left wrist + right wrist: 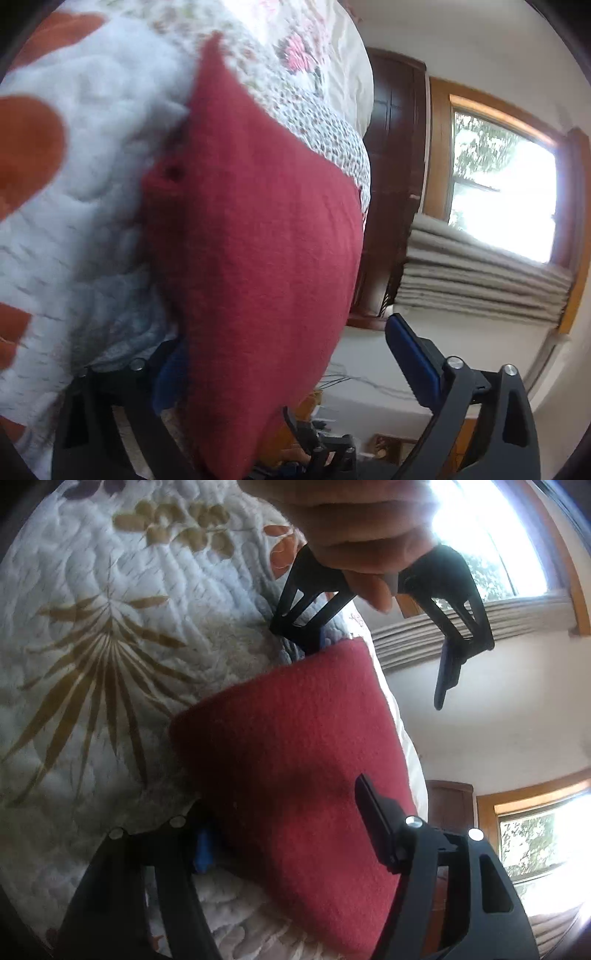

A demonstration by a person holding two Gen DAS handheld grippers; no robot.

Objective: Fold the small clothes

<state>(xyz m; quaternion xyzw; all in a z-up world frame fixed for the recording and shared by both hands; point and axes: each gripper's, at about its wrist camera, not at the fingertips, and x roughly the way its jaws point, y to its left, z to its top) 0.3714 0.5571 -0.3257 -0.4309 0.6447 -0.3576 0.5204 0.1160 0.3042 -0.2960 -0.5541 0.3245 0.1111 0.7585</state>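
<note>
A red fleece cloth (258,221) lies over the quilted bed, and it looks folded. My left gripper (284,336) is open wide around its near end. The cloth covers most of that gripper's left blue pad (168,373), while the right finger (413,354) stands apart in the air. In the right wrist view the same red cloth (288,731) runs between the open fingers of my right gripper (284,808). At its far corner a hand (362,535) holds the left gripper (380,672), which is open too.
The white quilt (110,627) carries brown and orange leaf prints. A floral pillow or sheet (295,74) lies beyond it. Past the bed's edge are a dark wooden panel (395,184), a bright window (506,184) with a folded blind (480,277), and clutter with cables (354,380).
</note>
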